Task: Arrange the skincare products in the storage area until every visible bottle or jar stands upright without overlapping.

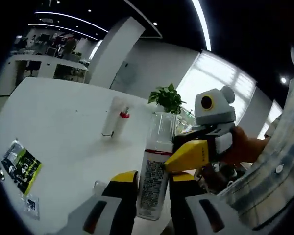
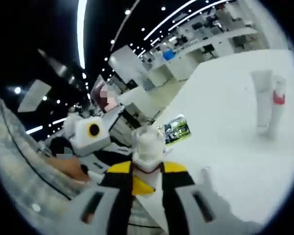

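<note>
We are clamping bottle (image 1: pixel 153 183) at frame bottom: left gripper (image 1: pixel 153 180) at body, right gripper (image 2: pixel 147 172) closed below cap; next, standing it upright on table (image 1: pixel 59 122).

In the left gripper view, 2 tubes (image 1: pixel 113 117) stand touching at centre on the table (image 1: pixel 54 112). A packet (image 1: pixel 20 166) lies at lower left. A plant (image 1: pixel 167 98) sits behind the bottle (image 1: pixel 153 183) at centre right.
</note>
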